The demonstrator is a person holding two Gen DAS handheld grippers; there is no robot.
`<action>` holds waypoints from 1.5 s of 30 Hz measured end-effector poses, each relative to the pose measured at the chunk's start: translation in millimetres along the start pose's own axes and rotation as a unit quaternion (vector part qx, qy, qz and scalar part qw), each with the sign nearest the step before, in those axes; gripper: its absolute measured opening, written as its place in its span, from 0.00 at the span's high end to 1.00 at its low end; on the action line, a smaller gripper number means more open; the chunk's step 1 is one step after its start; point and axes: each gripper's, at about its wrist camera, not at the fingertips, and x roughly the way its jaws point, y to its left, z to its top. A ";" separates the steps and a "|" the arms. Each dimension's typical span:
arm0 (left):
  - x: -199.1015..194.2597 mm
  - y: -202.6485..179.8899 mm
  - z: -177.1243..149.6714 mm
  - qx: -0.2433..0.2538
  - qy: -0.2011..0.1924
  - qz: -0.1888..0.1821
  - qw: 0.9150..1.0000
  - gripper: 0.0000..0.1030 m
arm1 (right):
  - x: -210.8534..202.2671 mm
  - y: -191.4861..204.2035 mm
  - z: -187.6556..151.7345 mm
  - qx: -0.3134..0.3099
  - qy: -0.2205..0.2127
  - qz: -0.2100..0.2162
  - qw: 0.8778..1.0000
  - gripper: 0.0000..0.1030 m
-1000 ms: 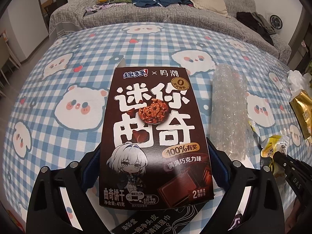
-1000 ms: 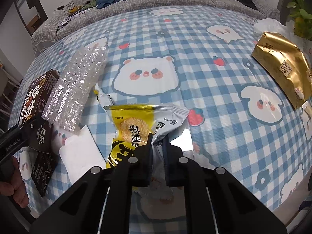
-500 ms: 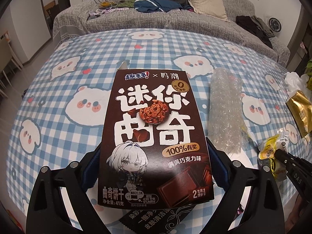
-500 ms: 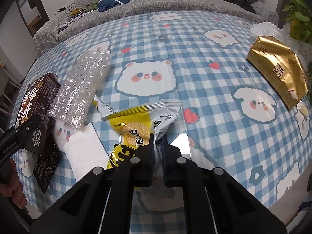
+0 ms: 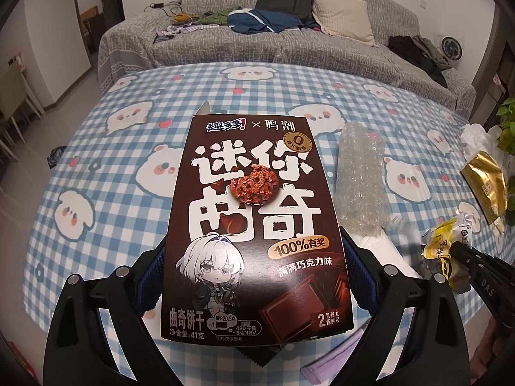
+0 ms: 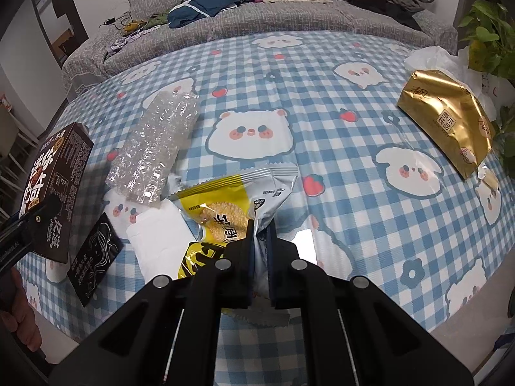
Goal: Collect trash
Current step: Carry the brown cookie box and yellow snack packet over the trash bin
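On the left, the left gripper (image 5: 254, 276) is clamping the dark brown cardboard cookie box (image 5: 254, 225) between its jaws, pressing on the box's two long sides and holding it face-up above the table (image 5: 112, 167) with its blue-and-white checked cloth. Just right of the box, a clear crumpled bubble-wrap sleeve (image 6: 154, 151), a folded white tissue (image 6: 157, 238) and a small flat black sachet (image 6: 93, 257) are lying on the cloth. Further right, the right gripper (image 6: 260, 241) is pinching the yellow-and-silver foil snack wrapper (image 6: 238, 199) by its lower edge, jaws nearly pressed together on the thin film. Far right, a gold foil tissue pack (image 6: 447, 119) is resting near the table's edge beside a crumpled white plastic bag (image 6: 431, 61).

Both hands appear to be in the pick-up step, each loaded with one piece of trash. The next move probably calls for carrying both to a bin, none of which is in view, without loosening either grip.
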 end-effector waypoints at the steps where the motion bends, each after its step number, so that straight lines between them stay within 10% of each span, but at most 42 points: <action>1: -4.8 0.7 -1.9 -0.001 -0.003 0.000 1.000 0.12 | -2.9 0.3 -0.9 -0.001 -0.002 0.000 1.000 0.94; 45: -131.6 11.6 -120.3 -0.027 -0.082 -0.021 0.996 0.12 | -120.7 31.4 -99.6 -0.035 -0.075 0.010 0.996 0.94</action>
